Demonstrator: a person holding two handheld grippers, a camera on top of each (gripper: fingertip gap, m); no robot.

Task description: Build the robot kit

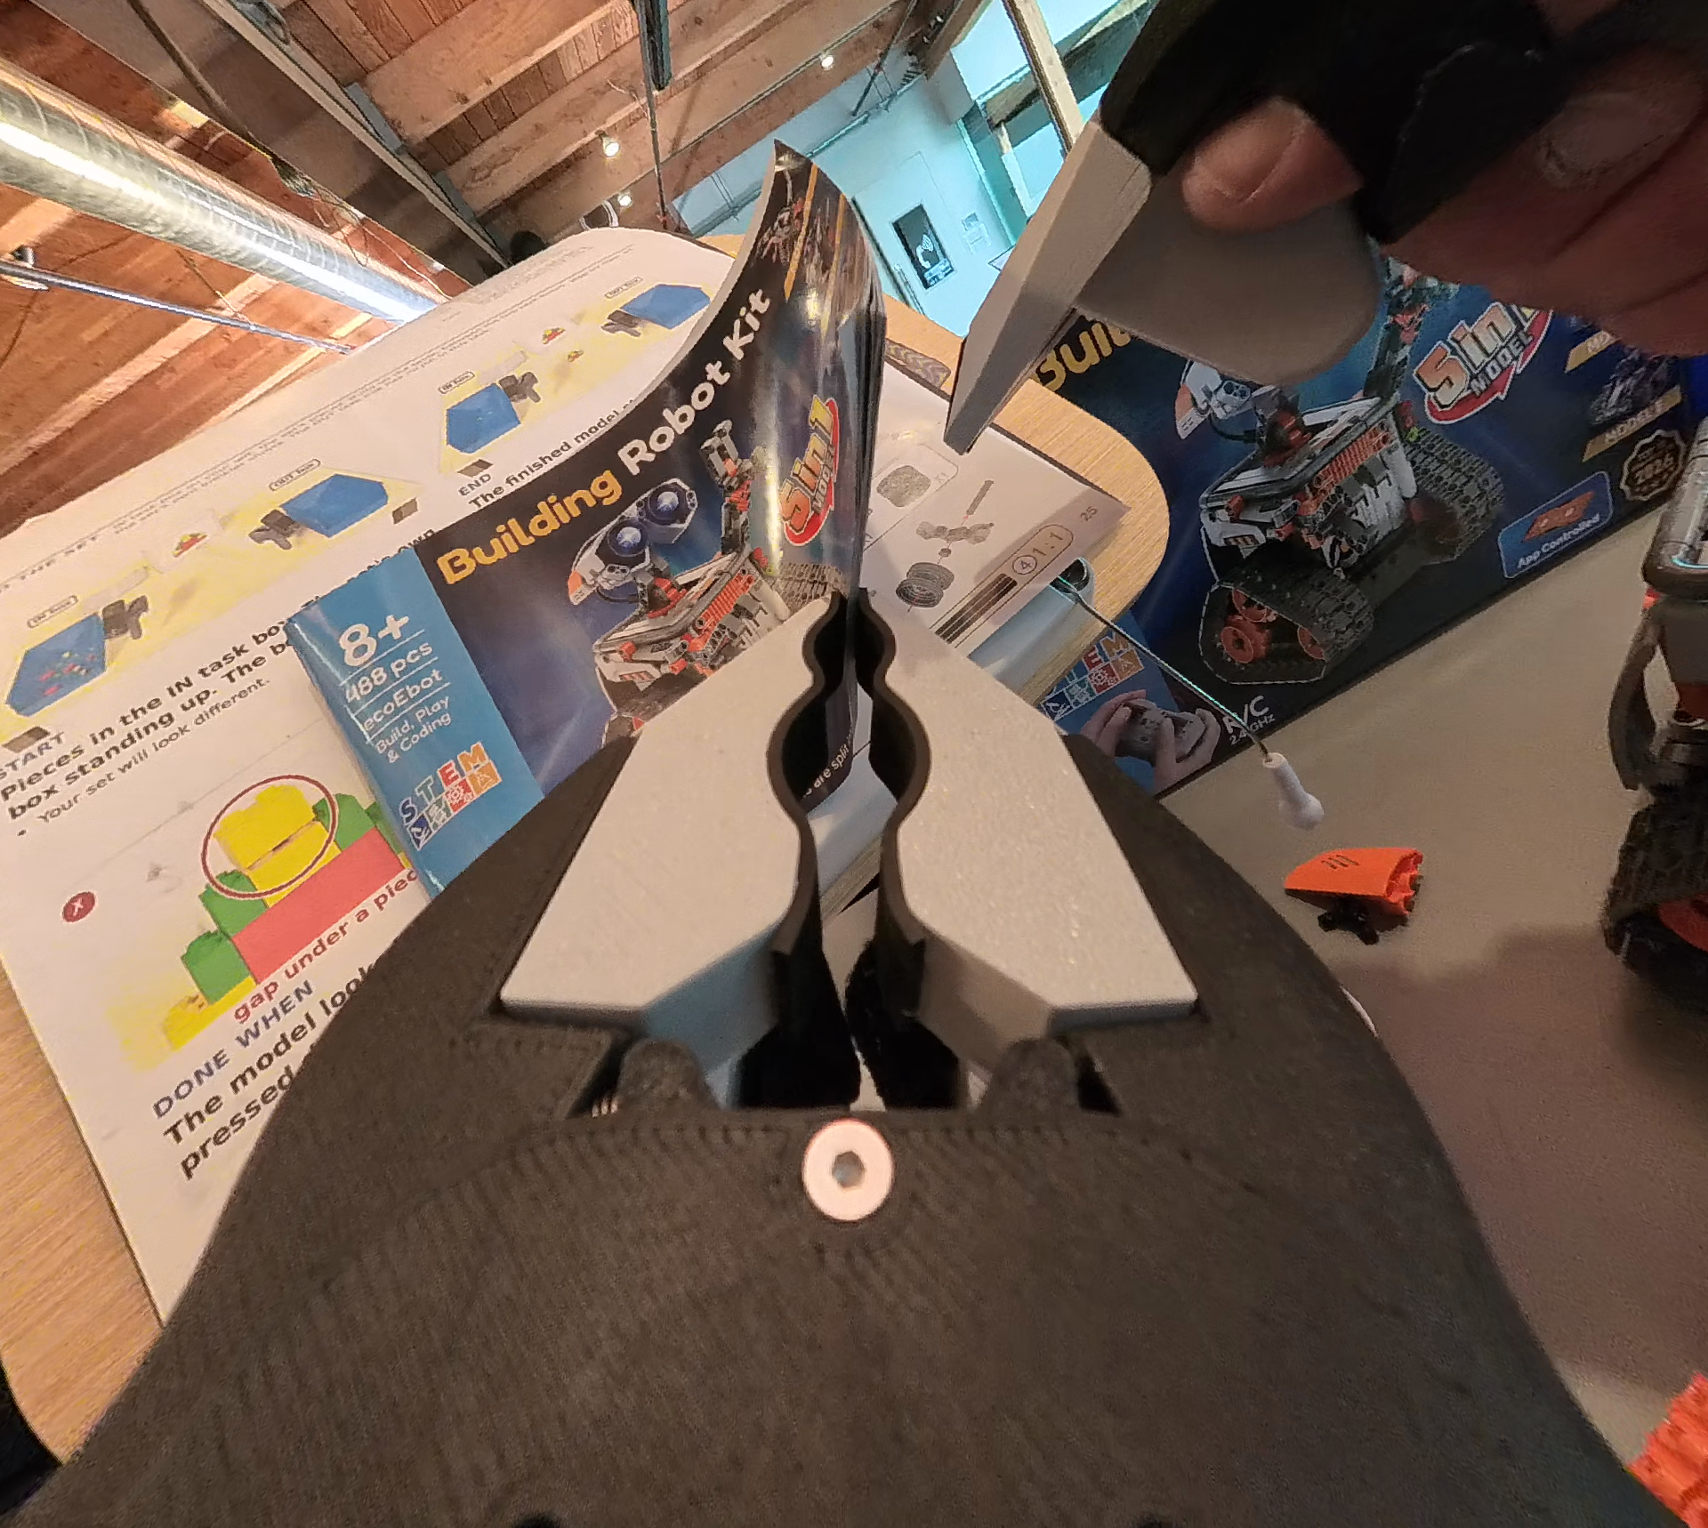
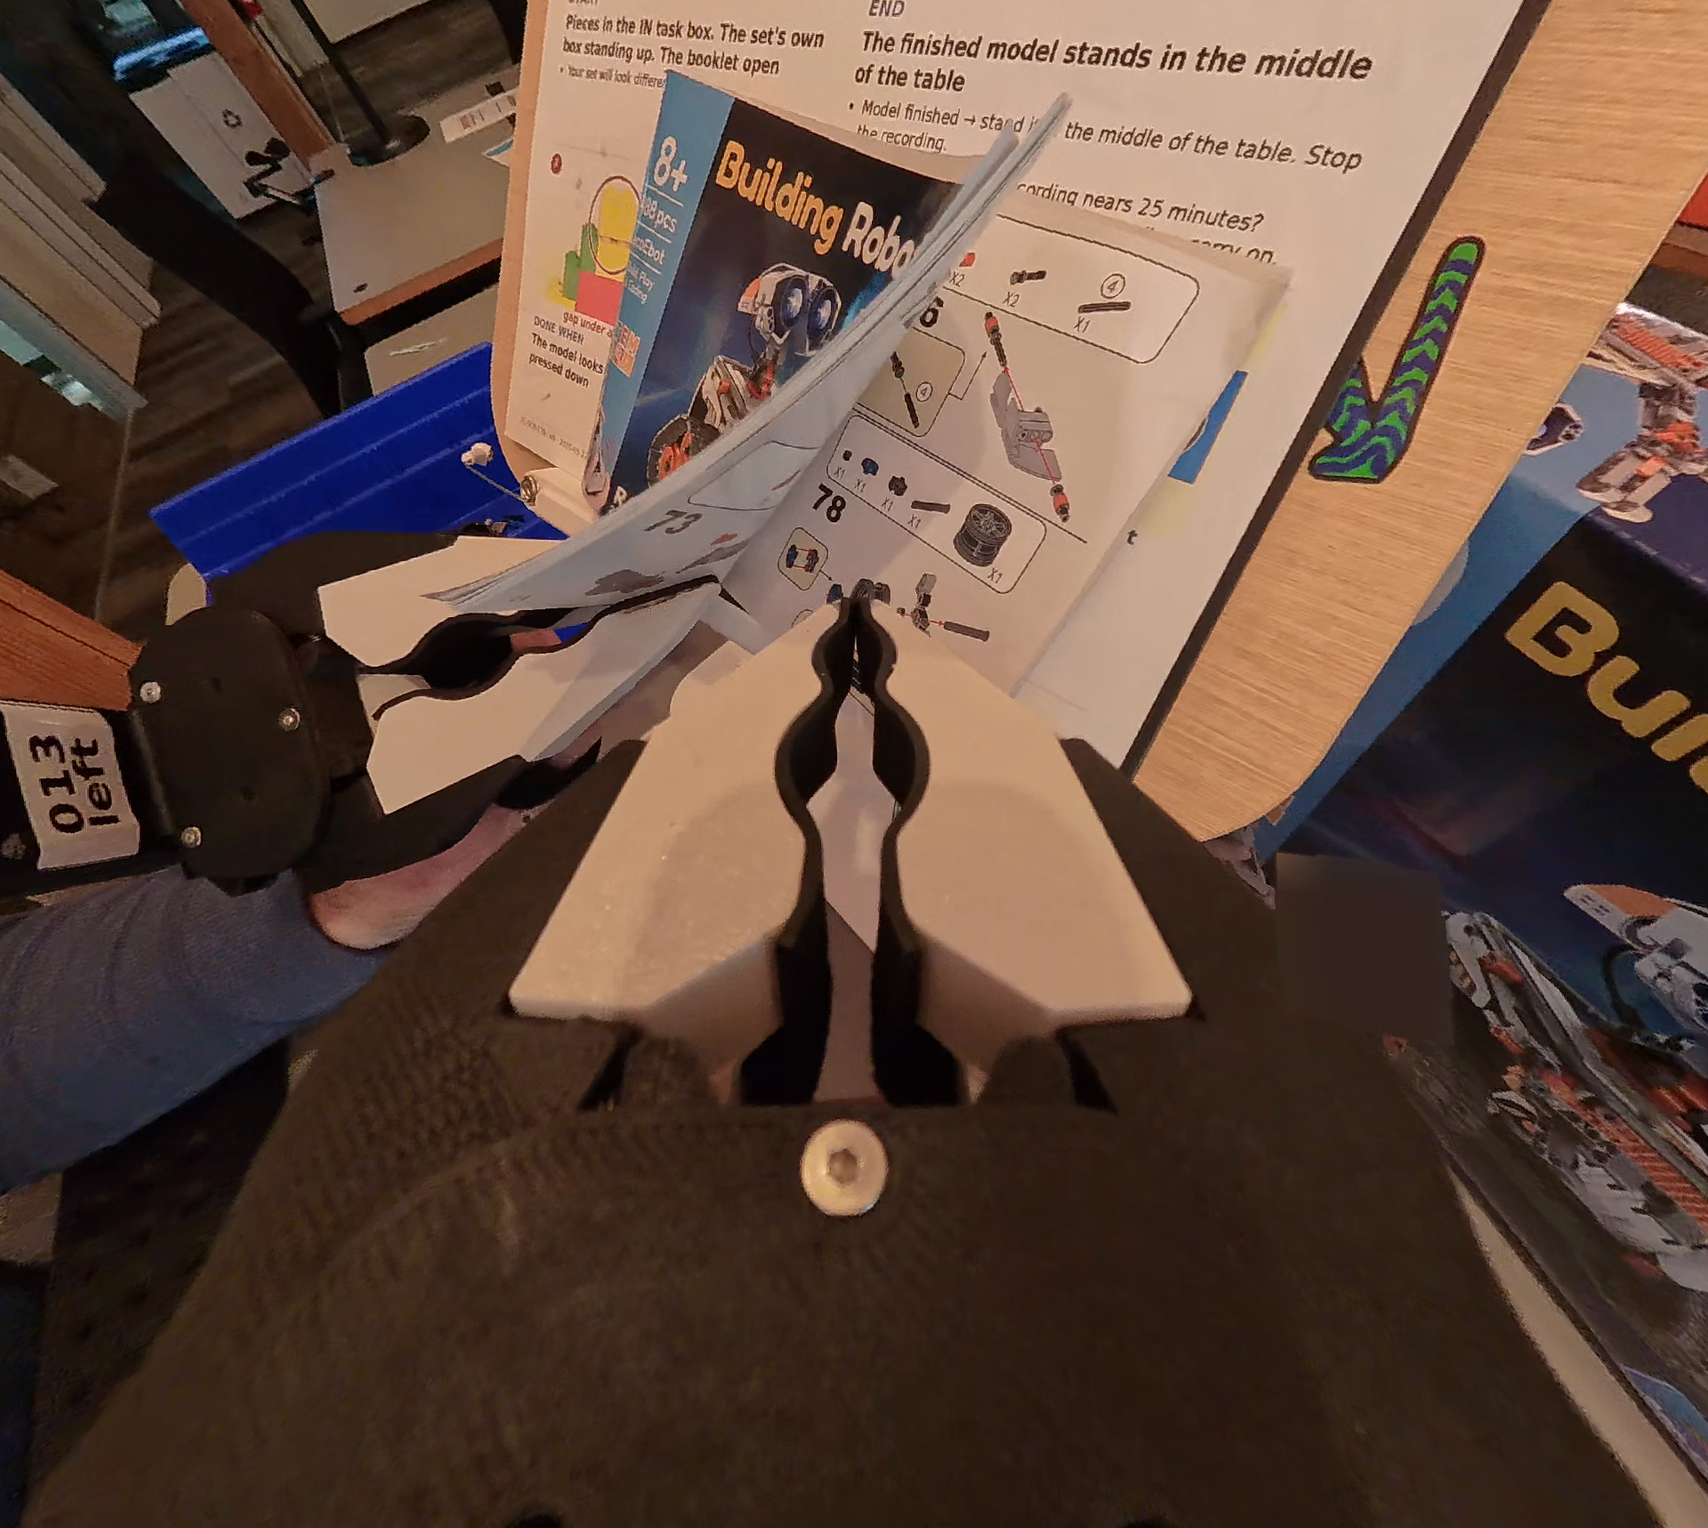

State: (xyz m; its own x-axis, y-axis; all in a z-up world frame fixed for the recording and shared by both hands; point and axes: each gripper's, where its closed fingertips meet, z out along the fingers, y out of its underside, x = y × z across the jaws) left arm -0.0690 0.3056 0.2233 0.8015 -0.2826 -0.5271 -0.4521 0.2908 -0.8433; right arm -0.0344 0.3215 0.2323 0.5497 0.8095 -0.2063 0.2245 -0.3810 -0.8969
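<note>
My left gripper [image 1: 855,606] is shut on the lifted cover and several pages of a building-kit booklet [image 1: 647,523]. They stand edge-on between its pads. In the right wrist view the left gripper [image 2: 684,592] holds this curved sheaf of pages [image 2: 813,375] from the left. My right gripper [image 2: 855,610] is shut, with its tips in front of the lower part of the booklet's open right page [image 2: 1017,393], which shows part drawings. In the left wrist view the right gripper [image 1: 957,439] points down over that page [image 1: 998,523], held by a hand [image 1: 1525,144].
The booklet leans on a wooden board bearing a printed instruction sheet [image 1: 231,560]. The kit's dark blue box [image 1: 1340,486] stands to the right. An orange piece [image 1: 1354,878] and a partly built model [image 1: 1664,744] are on the grey table. A blue bin [image 2: 351,458] is at the left. The left gripper's tips are roughly 5 cm from the right gripper's.
</note>
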